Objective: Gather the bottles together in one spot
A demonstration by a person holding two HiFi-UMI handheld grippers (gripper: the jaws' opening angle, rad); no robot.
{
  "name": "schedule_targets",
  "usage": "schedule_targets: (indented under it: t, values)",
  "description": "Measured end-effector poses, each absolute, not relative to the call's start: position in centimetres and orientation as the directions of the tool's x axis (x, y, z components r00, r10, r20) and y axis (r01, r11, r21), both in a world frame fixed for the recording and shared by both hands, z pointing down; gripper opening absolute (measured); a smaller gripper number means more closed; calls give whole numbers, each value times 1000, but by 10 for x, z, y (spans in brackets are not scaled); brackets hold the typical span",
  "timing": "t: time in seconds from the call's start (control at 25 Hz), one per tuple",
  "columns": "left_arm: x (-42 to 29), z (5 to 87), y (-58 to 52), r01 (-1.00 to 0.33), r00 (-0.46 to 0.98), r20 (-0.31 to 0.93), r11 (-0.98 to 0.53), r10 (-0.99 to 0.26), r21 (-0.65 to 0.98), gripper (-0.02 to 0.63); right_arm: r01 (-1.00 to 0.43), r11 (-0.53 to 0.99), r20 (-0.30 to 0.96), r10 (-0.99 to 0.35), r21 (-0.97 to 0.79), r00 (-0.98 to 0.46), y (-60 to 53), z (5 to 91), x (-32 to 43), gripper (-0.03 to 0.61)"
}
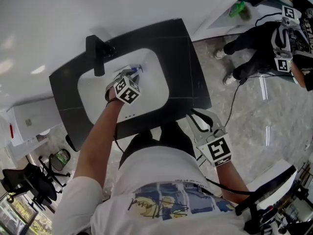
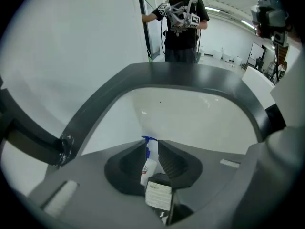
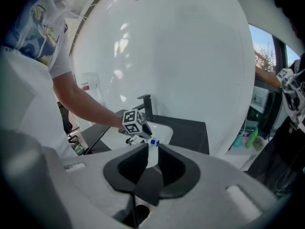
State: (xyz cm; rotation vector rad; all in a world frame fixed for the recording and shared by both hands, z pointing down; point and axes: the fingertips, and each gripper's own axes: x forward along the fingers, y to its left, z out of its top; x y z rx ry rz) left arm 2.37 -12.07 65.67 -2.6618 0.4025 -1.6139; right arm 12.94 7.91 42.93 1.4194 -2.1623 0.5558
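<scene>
While the faucet (image 1: 96, 55) stands at ten o'clock of it, my left gripper (image 1: 128, 74) dips into the white sink (image 1: 157, 84). Its jaws are partly closed and clamped on a small white bottle (image 2: 148, 165) with a blue cap, which pokes toward one o'clock over the basin. Down at five o'clock, off the counter (image 1: 190, 72), my right gripper (image 1: 197, 116) holds nothing, its jaws slightly apart.
</scene>
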Motion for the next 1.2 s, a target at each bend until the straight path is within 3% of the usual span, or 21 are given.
schedule_targets:
  t: [0.68,1.0,1.2]
  values:
    - [34,747,-146,-31,216,965,-989,-149,-146,108,-925,364,655,-673,-111,-343,73,458,182,63]
    - [42,762,-153,7,185,977,-994,-110,-113,97,-926,358,670,-659,-119,-341,70,465,191,63]
    - [42,757,-145,-7,247,961,-992,-122,-124,86,-937,327,668,-670,-126,-324,75,477,183,61]
